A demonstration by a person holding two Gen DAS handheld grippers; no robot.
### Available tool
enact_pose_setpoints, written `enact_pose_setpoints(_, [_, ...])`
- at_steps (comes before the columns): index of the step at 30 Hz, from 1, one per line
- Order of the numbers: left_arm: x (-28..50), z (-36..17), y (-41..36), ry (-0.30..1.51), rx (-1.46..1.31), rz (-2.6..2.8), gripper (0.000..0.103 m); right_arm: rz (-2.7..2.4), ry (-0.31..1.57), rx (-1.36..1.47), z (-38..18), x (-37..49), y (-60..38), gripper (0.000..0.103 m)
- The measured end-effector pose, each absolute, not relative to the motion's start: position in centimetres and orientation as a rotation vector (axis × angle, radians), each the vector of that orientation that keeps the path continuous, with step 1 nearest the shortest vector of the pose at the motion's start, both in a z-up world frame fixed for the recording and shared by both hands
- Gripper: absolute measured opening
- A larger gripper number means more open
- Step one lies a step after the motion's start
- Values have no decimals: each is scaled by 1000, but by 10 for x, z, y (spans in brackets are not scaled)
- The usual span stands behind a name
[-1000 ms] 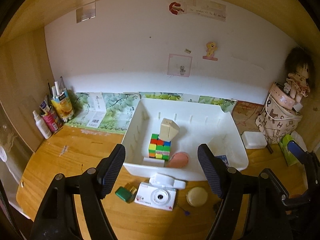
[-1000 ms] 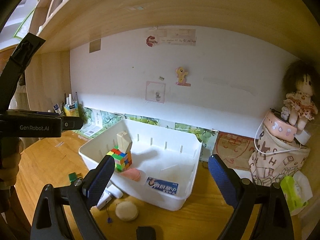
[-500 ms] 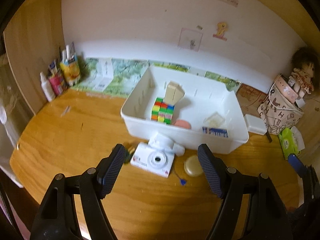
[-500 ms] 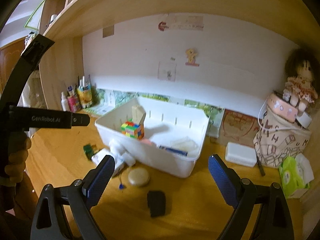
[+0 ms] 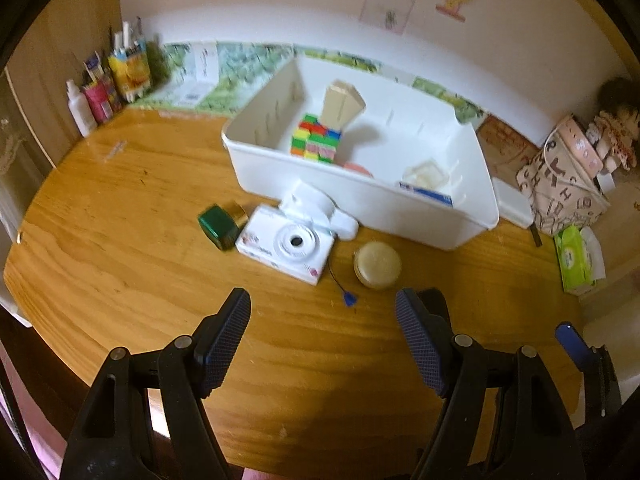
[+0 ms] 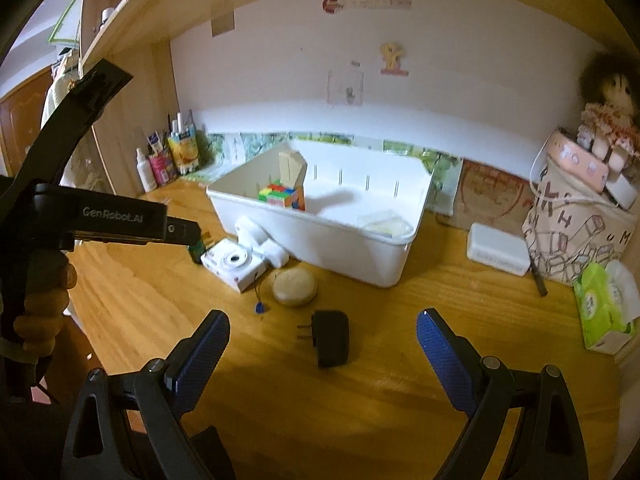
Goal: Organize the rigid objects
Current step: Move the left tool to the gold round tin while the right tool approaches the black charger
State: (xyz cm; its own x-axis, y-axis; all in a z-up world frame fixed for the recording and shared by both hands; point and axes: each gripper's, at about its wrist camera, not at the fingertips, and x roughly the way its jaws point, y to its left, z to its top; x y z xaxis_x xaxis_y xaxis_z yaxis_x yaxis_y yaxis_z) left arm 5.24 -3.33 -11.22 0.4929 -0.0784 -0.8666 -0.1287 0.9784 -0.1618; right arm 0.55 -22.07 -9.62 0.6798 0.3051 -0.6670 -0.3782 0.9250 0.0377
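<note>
A white bin (image 5: pixel 472 216) (image 6: pixel 360 256) stands on the wooden desk and holds a colour cube (image 5: pixel 317 142) (image 6: pixel 282 196) with a tan block (image 5: pixel 342 104) leaning over it. In front of the bin lie a white toy camera (image 5: pixel 286 242) (image 6: pixel 234 264), a green box (image 5: pixel 218 222), a round tan puck (image 5: pixel 377 264) (image 6: pixel 294 286) and a black plug adapter (image 6: pixel 331 338). My left gripper (image 5: pixel 322 314) hovers open above the desk, short of the camera and puck. My right gripper (image 6: pixel 322 334) is open, with the adapter lying between its fingertips' lines on the desk.
Bottles and tubes (image 5: pixel 108 88) crowd the back left corner. A patterned bag with a doll (image 6: pixel 580 216), a white box (image 6: pixel 498 250) and a green tissue pack (image 6: pixel 604 312) fill the right side. A shelf board (image 6: pixel 160 12) hangs overhead. A person's hand (image 6: pixel 40 308) holds the left gripper's handle.
Both grippers have dropped and tipped further down, so the desk in front of the bin now fills each view. The black adapter has come into the right wrist view. Jaws unchanged.
</note>
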Motion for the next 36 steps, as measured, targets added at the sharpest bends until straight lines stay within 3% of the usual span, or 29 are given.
enact_pose_setpoints(21, [105,-154,-58,1243,-347,-41,78,459,979,-101,-145,35,-221,95])
enact_pose_setpoints(36, [150,-191,-68,1365,-376,-44,78,490,1037,-165,-173,69,-205,95])
